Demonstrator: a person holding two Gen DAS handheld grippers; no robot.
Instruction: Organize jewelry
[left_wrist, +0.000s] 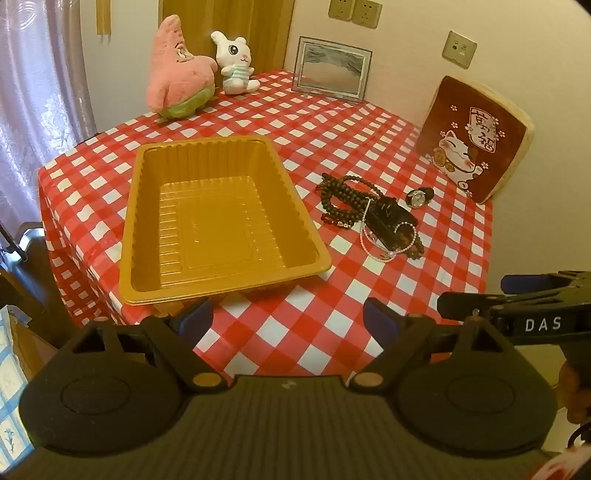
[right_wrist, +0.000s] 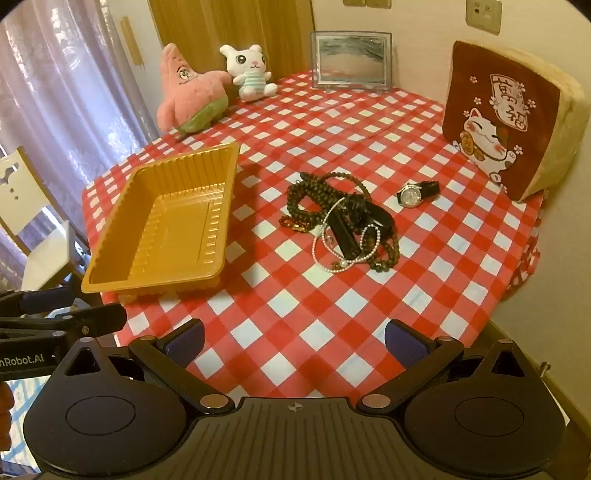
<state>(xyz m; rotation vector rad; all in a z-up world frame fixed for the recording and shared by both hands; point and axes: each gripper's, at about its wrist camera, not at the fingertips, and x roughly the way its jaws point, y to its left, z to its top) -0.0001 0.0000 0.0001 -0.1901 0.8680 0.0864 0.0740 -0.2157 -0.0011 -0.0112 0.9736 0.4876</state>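
Jewelry, in a tangled heap (right_wrist: 343, 225) near the middle of the tabletop, toward its right edge; nothing holds it. Largest to smallest:

Gold plastic tray (left_wrist: 221, 218), empty, at the tabletop's left edge, reaching its near edge. Long axis runs near edge to far edge, tilted a little.

Dark bead necklace (right_wrist: 314, 199), looped several times, forms the bulk of the heap. The loops sprawl from the far-left of the heap to its near-right.

Black strap-like piece (right_wrist: 343, 232) lies over the beads, long axis near-to-far; what it is cannot be told.

Pearl strand (right_wrist: 325, 251), thin, loops over the strap at the heap's near side.

Wristwatch (right_wrist: 415, 192) lies apart from the heap, closer to the right edge, dial up; black strap points right and slightly away.

Left gripper (left_wrist: 288, 317) hangs over the near edge, jaws spread wide, nothing between them. Right gripper (right_wrist: 295, 336) likewise: spread wide, empty, over the near edge, well short of the heap.
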